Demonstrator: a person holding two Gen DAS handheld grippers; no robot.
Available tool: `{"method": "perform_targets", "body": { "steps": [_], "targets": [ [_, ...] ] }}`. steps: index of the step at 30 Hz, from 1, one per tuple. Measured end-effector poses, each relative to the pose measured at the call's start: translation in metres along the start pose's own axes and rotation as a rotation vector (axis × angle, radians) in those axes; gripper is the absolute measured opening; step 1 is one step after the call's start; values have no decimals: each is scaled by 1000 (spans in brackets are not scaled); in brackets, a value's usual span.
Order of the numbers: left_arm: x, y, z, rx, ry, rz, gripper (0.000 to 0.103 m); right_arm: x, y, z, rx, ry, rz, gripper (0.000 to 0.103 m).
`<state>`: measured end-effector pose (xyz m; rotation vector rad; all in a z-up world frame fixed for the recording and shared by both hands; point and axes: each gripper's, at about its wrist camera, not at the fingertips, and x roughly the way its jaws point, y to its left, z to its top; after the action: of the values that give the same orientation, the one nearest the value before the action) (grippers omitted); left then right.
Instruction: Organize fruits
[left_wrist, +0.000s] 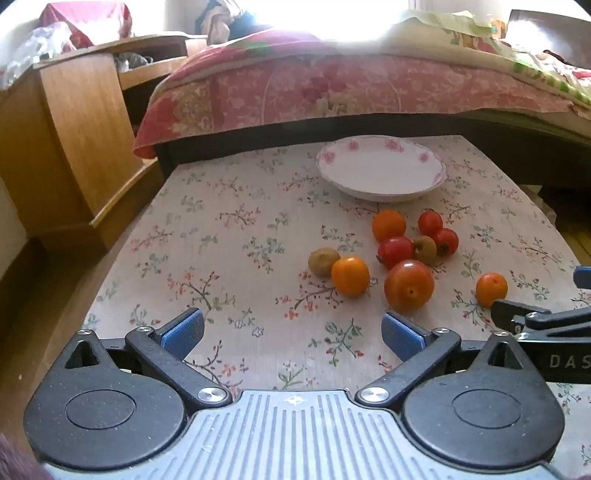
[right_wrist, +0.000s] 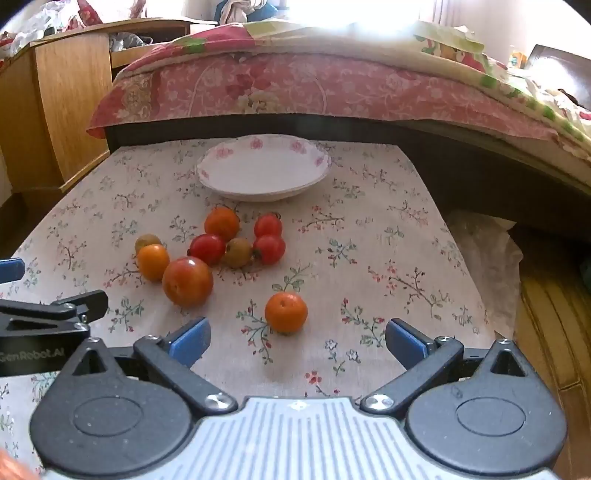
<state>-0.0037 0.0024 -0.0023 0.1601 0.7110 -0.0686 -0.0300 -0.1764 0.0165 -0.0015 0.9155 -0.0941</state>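
Observation:
Several small fruits lie on a floral tablecloth: a big red-orange one (left_wrist: 409, 283) (right_wrist: 187, 281), oranges (left_wrist: 350, 276) (right_wrist: 153, 261), red ones (left_wrist: 395, 251) (right_wrist: 207, 249) and a brownish one (left_wrist: 324, 261). One orange (left_wrist: 491, 289) (right_wrist: 286, 312) lies apart to the right. An empty white plate with pink flowers (left_wrist: 381, 167) (right_wrist: 263, 167) stands behind them. My left gripper (left_wrist: 291, 332) is open near the front edge, nothing between its fingers. My right gripper (right_wrist: 297, 338) is open just short of the lone orange; it also shows in the left wrist view (left_wrist: 576, 295).
A bed with a red floral quilt (left_wrist: 295, 85) runs along the table's far side. A wooden cabinet (left_wrist: 66, 140) stands at the left. Crumpled white plastic (right_wrist: 484, 254) lies off the table's right edge, above a wooden floor.

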Motion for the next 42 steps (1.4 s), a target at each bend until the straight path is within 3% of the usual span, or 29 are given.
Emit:
{"method": "perform_targets", "body": {
  "steps": [15,42],
  "targets": [
    [-3,4,-5,-14,87,-17,103,-4,5,-9,8,27,30,102],
    [-1,7,-9,-14,109,-8,101,-2,10,-11,-13,37,59,102]
  ]
}}
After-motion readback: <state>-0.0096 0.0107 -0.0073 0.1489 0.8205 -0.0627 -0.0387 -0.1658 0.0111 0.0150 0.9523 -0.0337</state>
